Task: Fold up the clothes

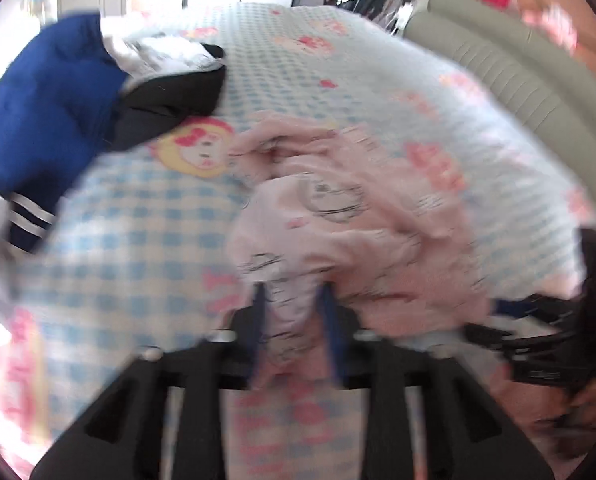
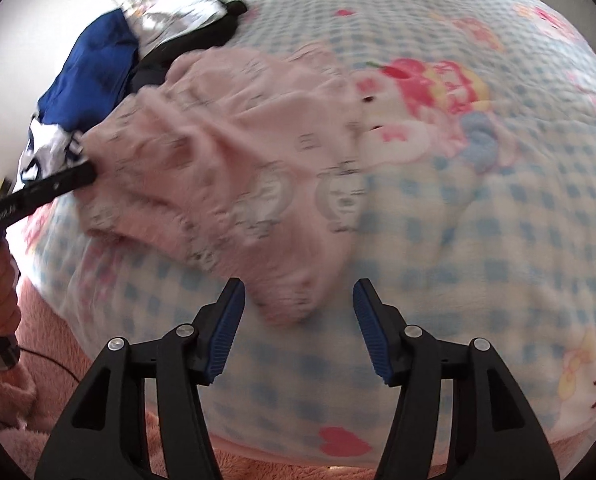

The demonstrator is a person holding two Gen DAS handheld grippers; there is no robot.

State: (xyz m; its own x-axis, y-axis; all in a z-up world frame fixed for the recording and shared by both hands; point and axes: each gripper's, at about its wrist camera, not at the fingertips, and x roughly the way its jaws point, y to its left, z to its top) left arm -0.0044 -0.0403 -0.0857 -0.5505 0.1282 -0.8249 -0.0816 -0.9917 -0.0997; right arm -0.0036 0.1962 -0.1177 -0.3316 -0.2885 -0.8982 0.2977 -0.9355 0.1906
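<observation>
A pale pink printed garment point(image 1: 337, 232) lies crumpled on the blue-checked bedspread point(image 1: 138, 216). My left gripper point(image 1: 296, 300) is shut on a fold of it; pink cloth fills the gap between the blue pads. In the right wrist view the same pink garment point(image 2: 234, 160) is lifted at its left end by the left gripper point(image 2: 86, 176). My right gripper point(image 2: 298, 296) is open, its pads on either side of the garment's near hanging corner, not touching it.
A pile of other clothes lies at the far left of the bed: a blue garment point(image 1: 46, 112), a black one point(image 1: 174, 100), a white one point(image 1: 158, 52). A grey padded headboard point(image 1: 509, 64) is at the right. Pink fluffy fabric point(image 2: 50, 360) borders the bed's near edge.
</observation>
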